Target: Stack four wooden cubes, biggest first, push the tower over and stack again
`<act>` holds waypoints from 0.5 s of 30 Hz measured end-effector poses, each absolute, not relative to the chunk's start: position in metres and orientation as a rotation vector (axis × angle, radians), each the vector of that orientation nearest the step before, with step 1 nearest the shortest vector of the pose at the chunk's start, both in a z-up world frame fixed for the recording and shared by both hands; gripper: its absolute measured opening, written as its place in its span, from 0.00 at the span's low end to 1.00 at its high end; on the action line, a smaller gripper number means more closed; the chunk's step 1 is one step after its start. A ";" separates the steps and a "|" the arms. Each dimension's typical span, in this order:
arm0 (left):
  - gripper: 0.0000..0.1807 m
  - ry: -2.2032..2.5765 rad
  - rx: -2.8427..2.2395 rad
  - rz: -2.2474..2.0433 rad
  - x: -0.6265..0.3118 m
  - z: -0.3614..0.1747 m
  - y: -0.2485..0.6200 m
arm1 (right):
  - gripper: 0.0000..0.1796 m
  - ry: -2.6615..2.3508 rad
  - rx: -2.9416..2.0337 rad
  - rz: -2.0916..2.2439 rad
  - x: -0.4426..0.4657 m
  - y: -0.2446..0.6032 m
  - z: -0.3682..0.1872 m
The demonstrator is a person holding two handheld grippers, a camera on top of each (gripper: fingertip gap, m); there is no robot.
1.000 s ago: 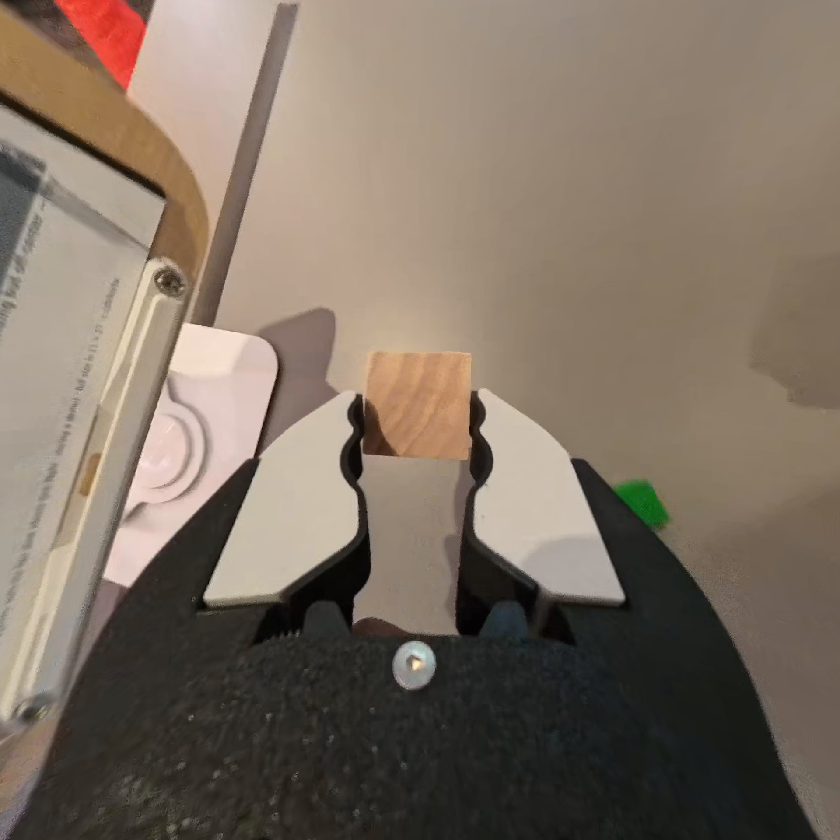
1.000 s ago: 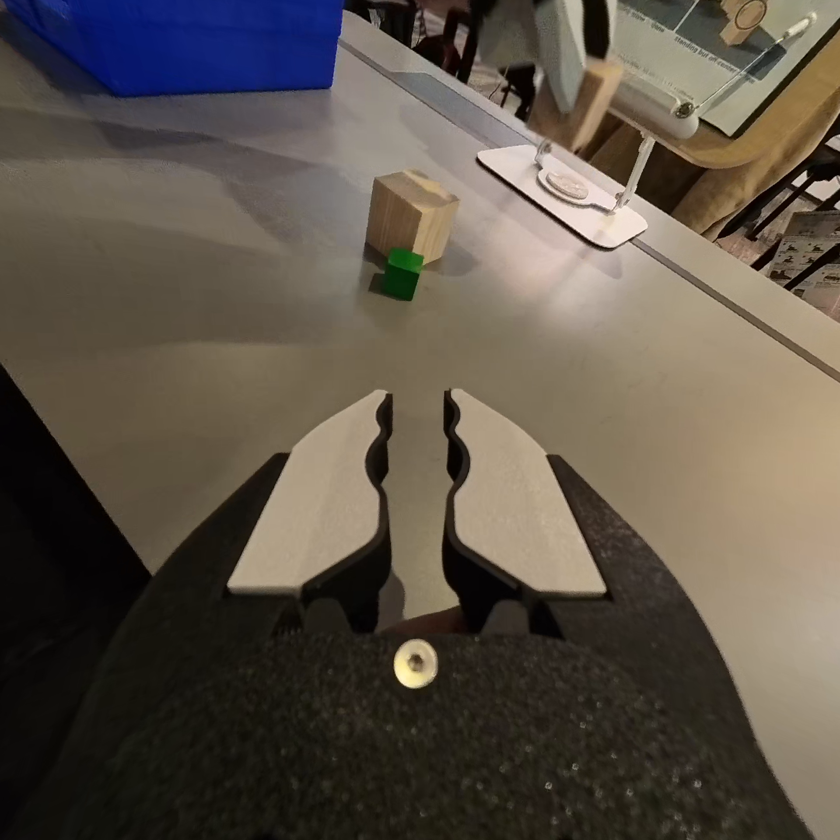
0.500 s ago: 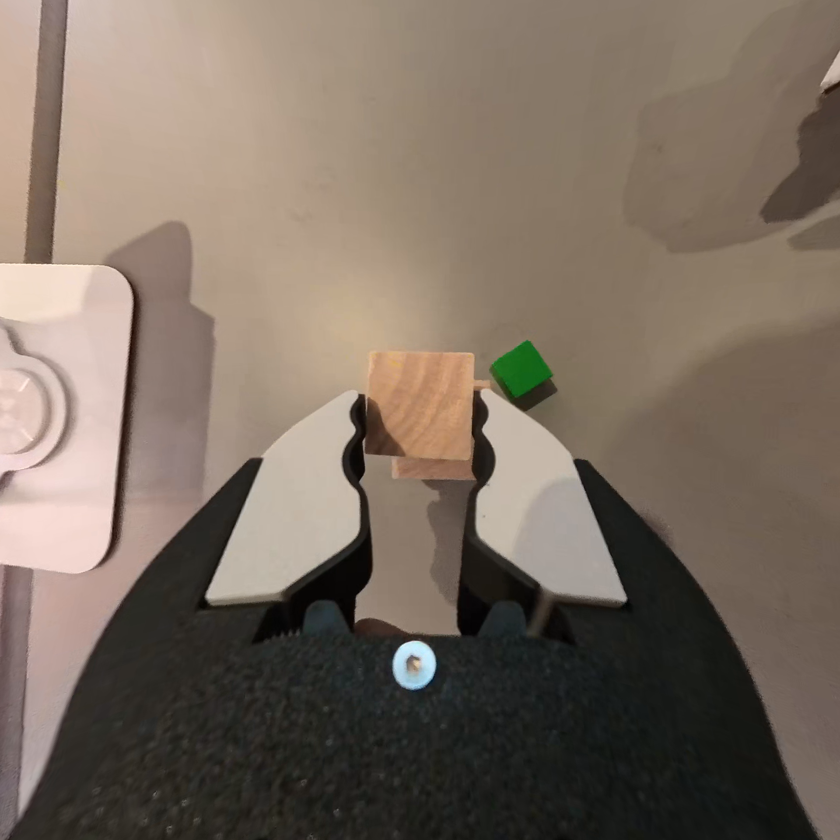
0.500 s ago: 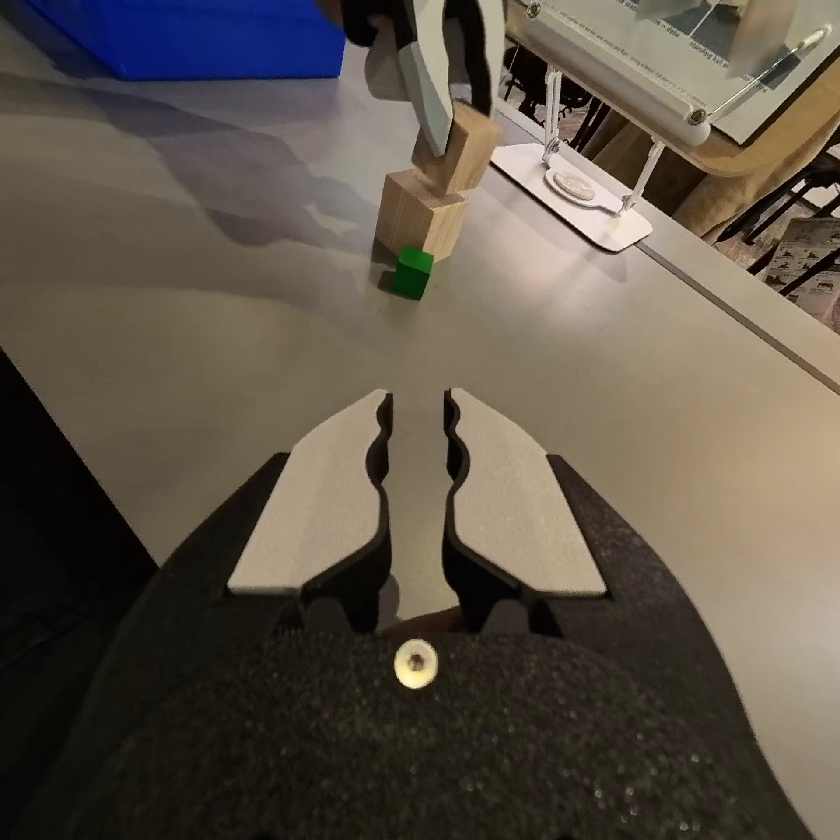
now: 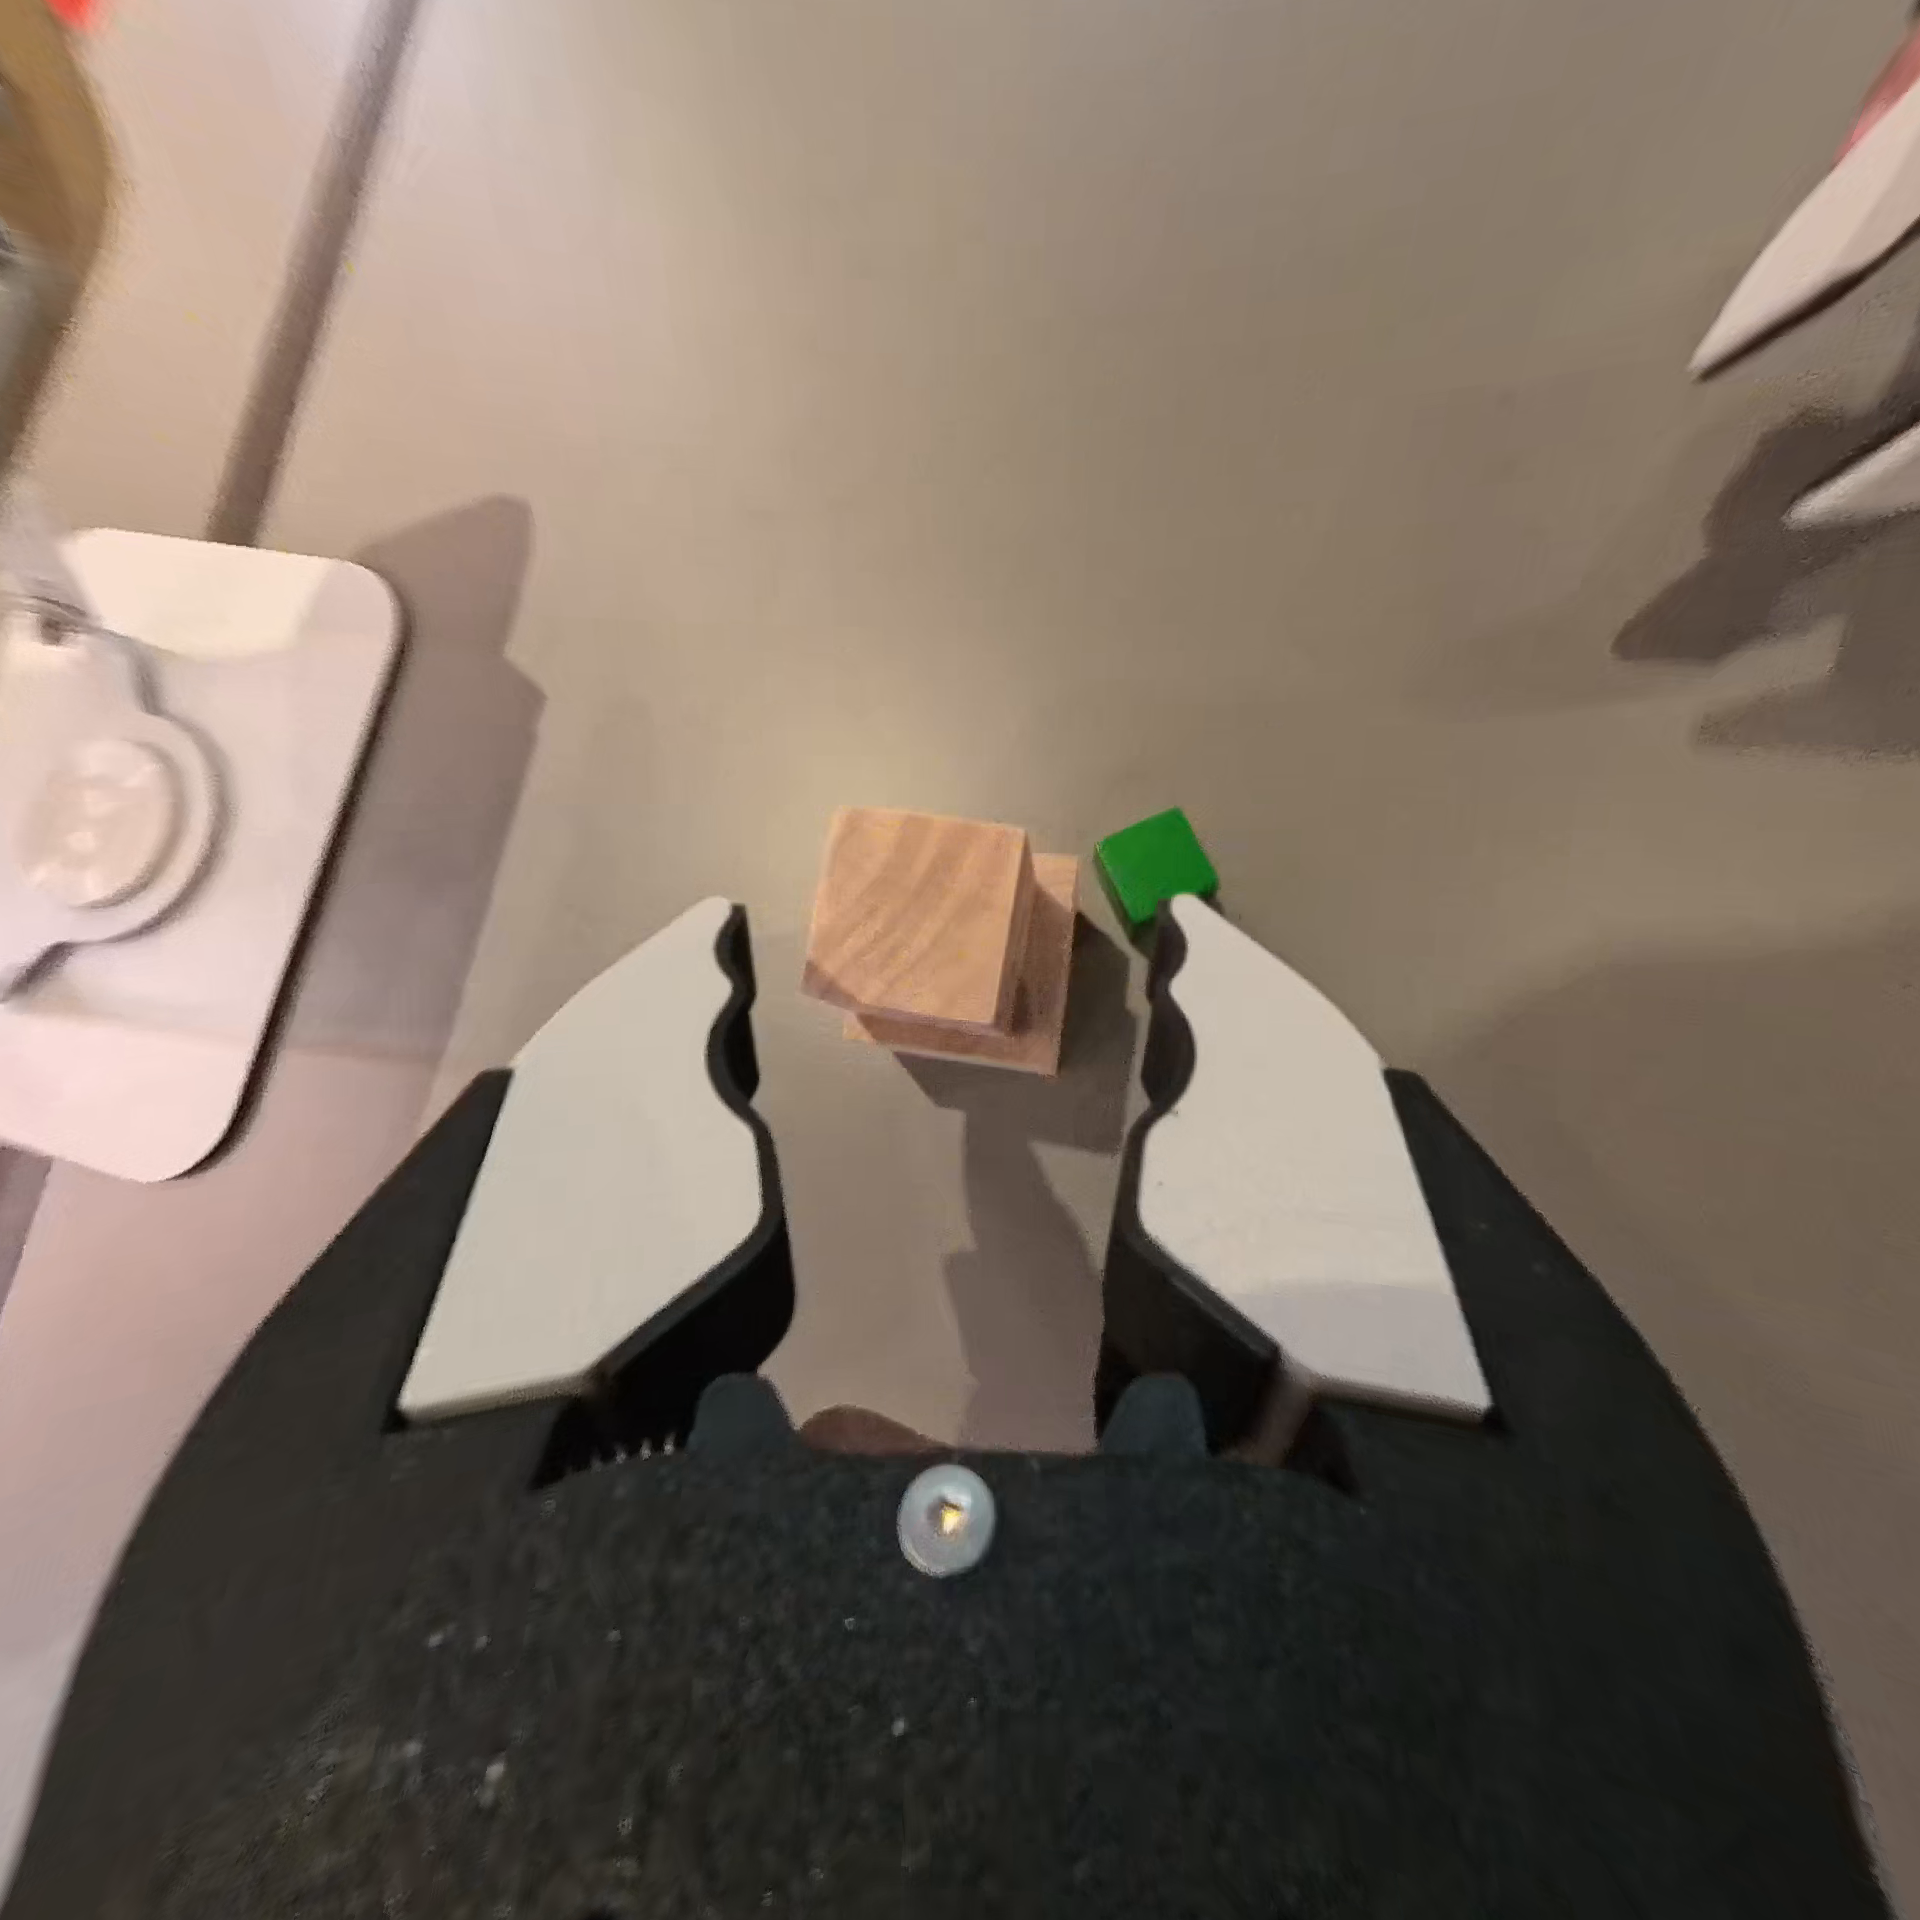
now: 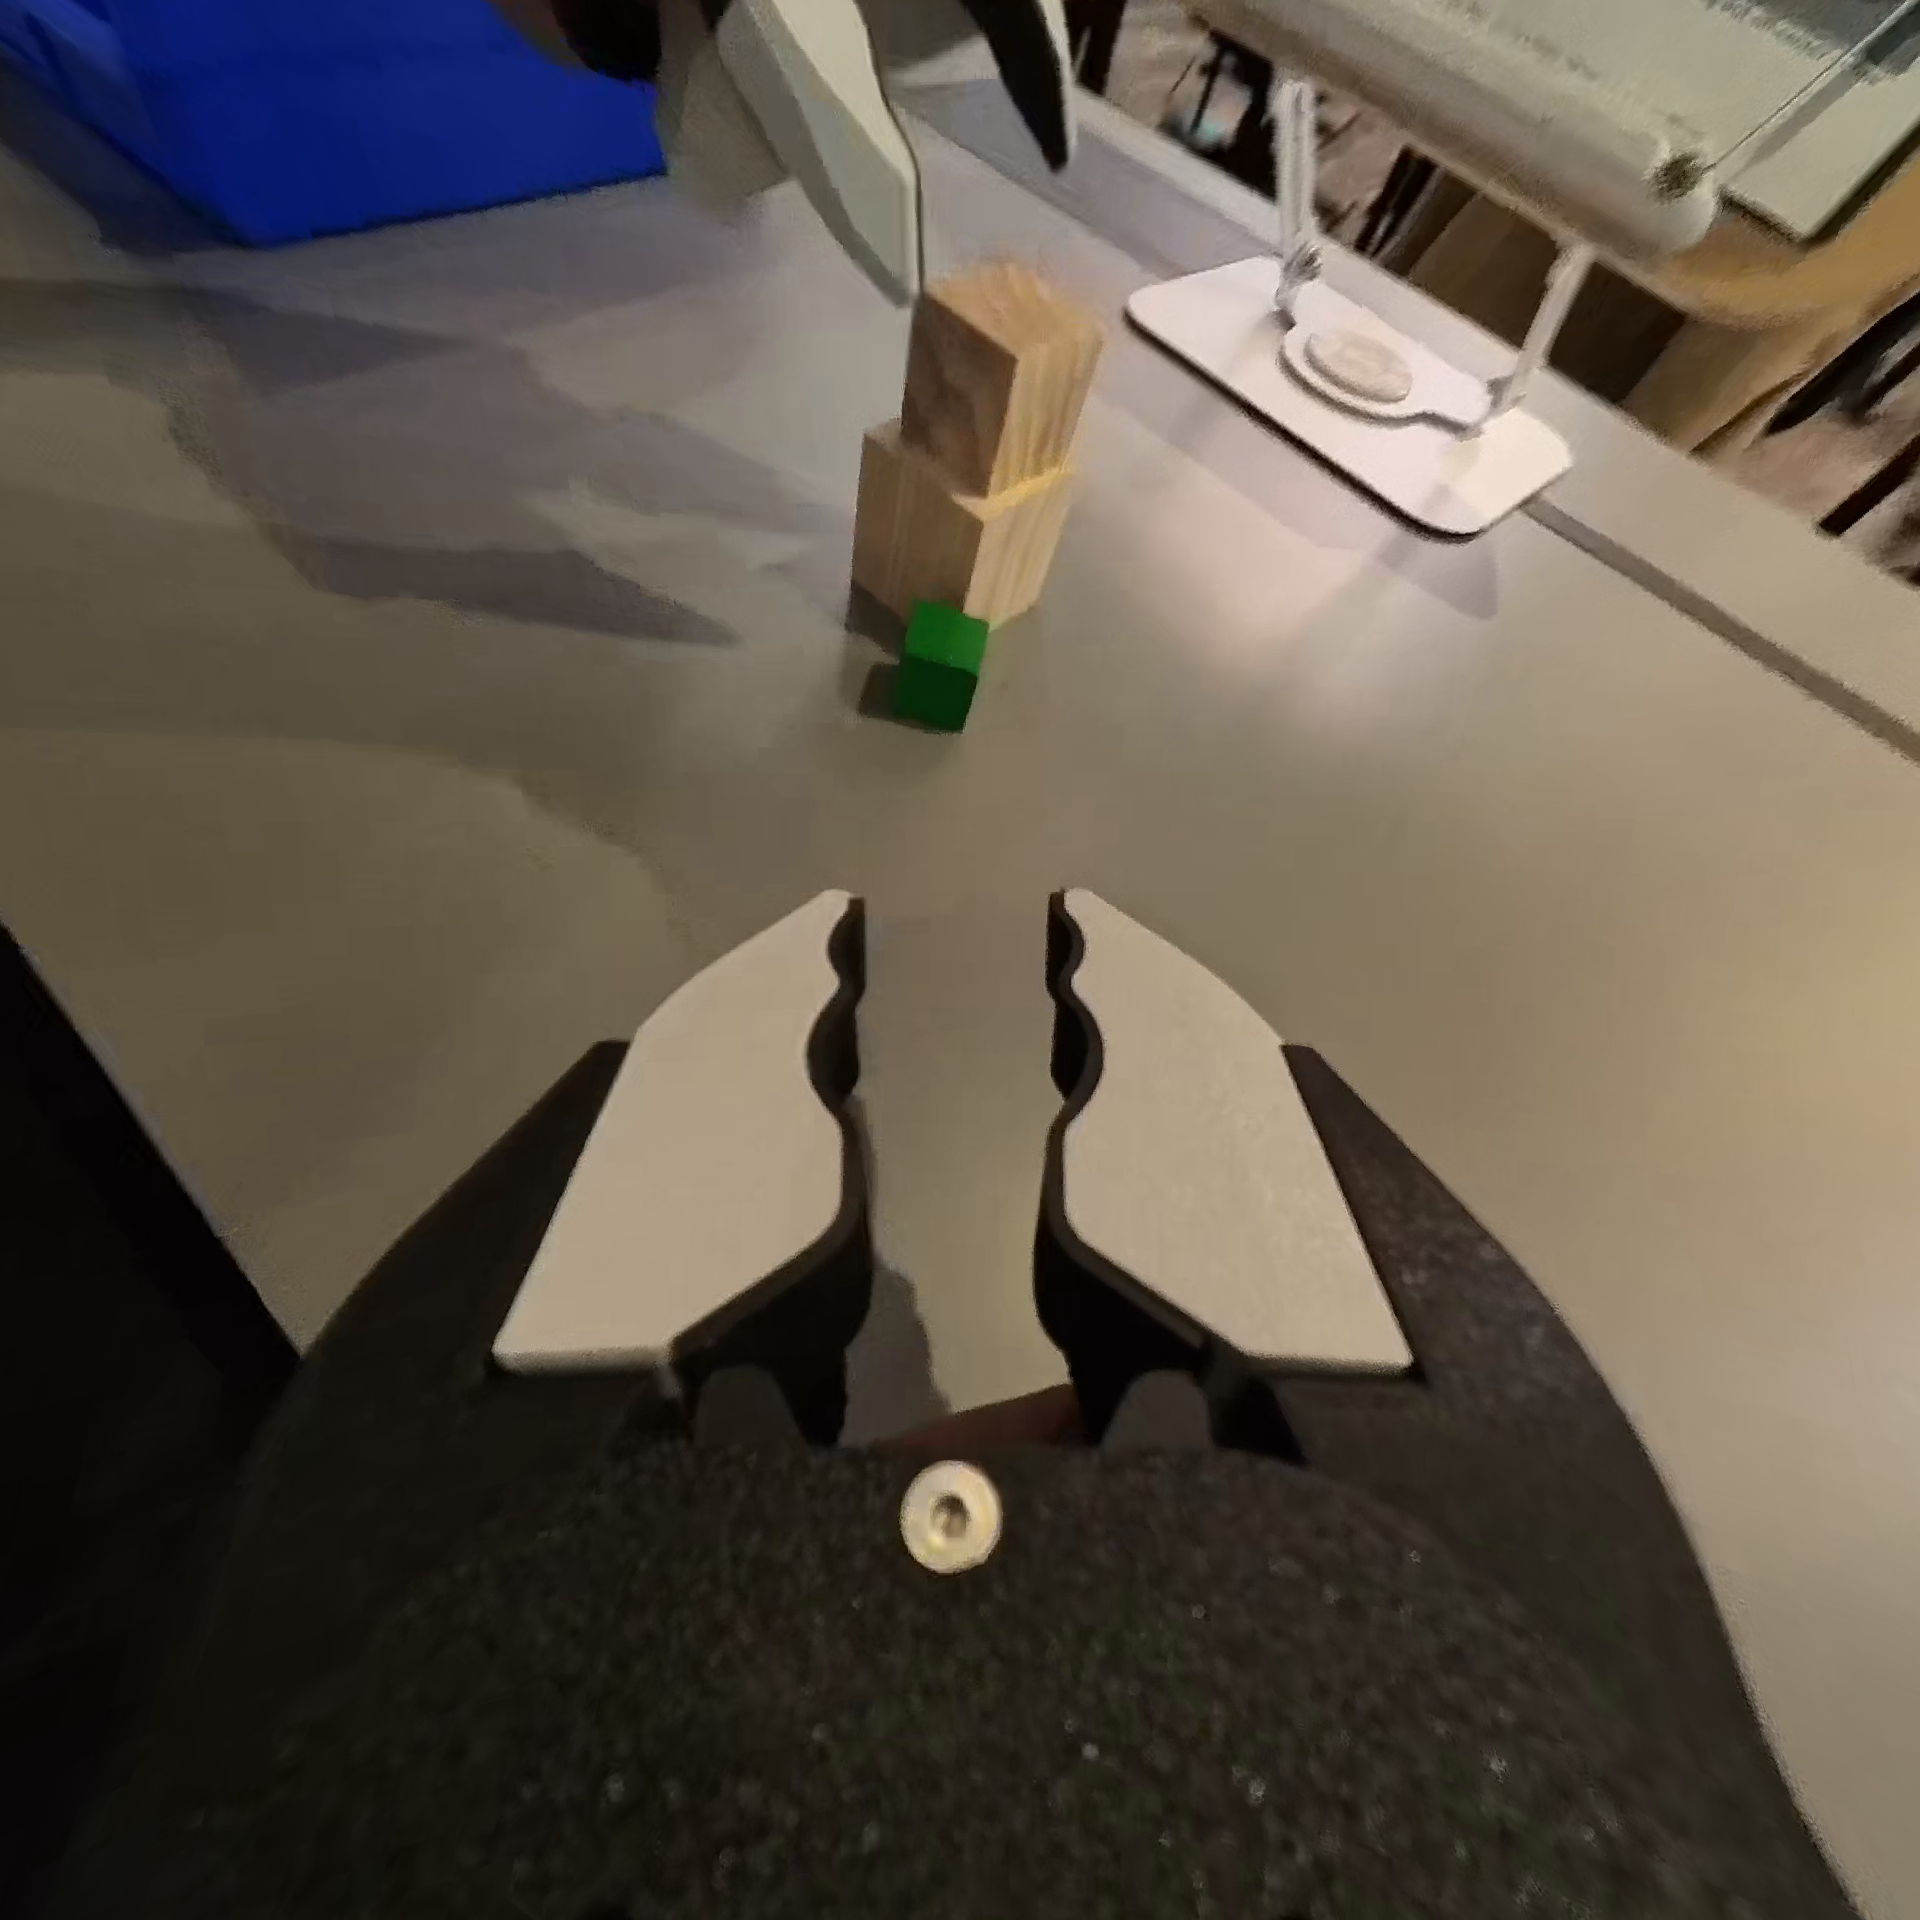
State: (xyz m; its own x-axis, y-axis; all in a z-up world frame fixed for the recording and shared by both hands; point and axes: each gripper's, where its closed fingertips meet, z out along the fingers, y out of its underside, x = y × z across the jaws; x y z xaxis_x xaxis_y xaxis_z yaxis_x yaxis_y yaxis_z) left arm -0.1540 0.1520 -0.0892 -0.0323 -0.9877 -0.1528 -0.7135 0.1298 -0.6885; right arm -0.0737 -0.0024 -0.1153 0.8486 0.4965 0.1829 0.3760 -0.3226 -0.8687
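Observation:
A smaller wooden cube (image 5: 914,914) sits on a larger wooden cube (image 5: 1049,1003), turned a little against it. The stack stands on the grey table (image 5: 1039,416). My left gripper (image 5: 951,914) hangs open just above the stack and holds nothing. A small green cube (image 5: 1153,862) lies on the table against the stack's base. In the right wrist view the upper cube (image 6: 997,364), lower cube (image 6: 956,530) and green cube (image 6: 940,665) stand ahead, with the left gripper (image 6: 977,223) above them. My right gripper (image 6: 954,904) is open and empty, well short of the stack.
A white stand base (image 6: 1351,395) with clear posts stands right of the stack and holds a framed sheet above. A blue bin (image 6: 312,104) sits at the far left. A table seam (image 6: 1714,623) runs behind. The right gripper's fingers (image 5: 1808,270) show top right. The left tips stand about 8 cm off the small green cube (image 5: 1153,862). It is also in sight in the right wrist view (image 6: 954,638).
My left gripper brought the smaller wooden cube over the larger one, set it down, opened and rose a little. My right gripper's jaws spread slightly.

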 end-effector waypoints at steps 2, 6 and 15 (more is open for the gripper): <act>0.40 1.598 -1.646 -0.558 -0.163 -0.075 0.155 | 0.19 -0.617 -1.958 0.195 -0.083 0.014 -0.105; 0.40 1.051 -1.768 -0.538 -0.206 -0.071 0.156 | 0.25 -0.588 -2.079 0.271 -0.110 0.053 -0.110; 0.36 0.517 -1.874 -0.541 -0.279 -0.109 0.089 | 0.31 -0.499 -2.297 0.093 -0.134 0.109 -0.174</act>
